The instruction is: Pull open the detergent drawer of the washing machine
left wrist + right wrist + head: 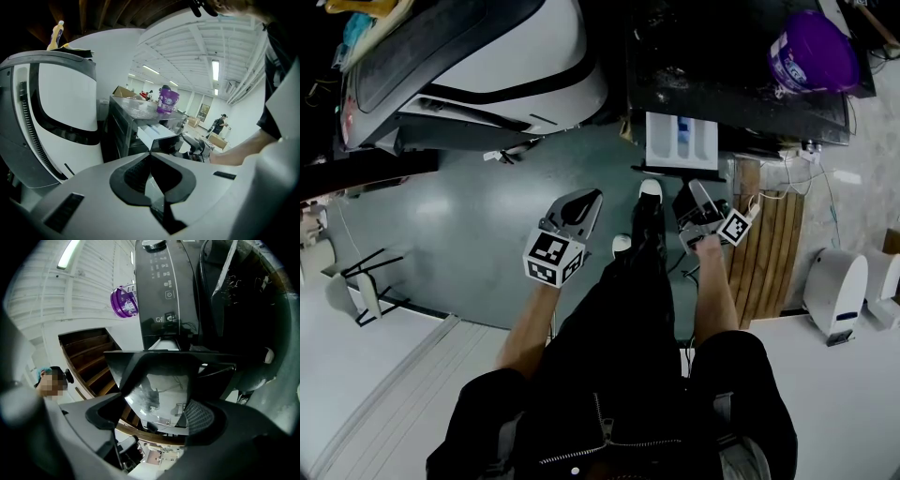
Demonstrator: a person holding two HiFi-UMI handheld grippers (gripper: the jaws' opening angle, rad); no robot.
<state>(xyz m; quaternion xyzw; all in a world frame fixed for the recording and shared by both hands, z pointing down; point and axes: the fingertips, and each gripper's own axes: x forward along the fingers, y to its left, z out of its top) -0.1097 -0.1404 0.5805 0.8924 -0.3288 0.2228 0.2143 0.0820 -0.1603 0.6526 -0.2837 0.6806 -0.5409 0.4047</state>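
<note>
While the left gripper (150, 154) hangs off to the side with its jaws pressed together on nothing, the right gripper (157, 399) has its jaws spread wide and clamped across the front panel of the detergent drawer (680, 141). Drawer stands pulled out of the dark washing machine (722, 89), jutting toward the person from the machine's front. It is a white tray, open on top and split into compartments, with a blue insert (682, 128) near the middle. Its front panel is black and glossy; in the right gripper view it fills the gap between the jaws and carries blurry reflections. Same view: the drawer sits at the end of the control panel (164, 282), which shows small white icons and a round power symbol. The other marks there are too small to read. A purple container (811, 52) sits on top of the machine with a white label, print unreadable. Each gripper's marker cube (553, 258) shows black-and-white square patterns, no words. A white machine (487, 56) sits left of the dark one, well apart from the drawer.
</note>
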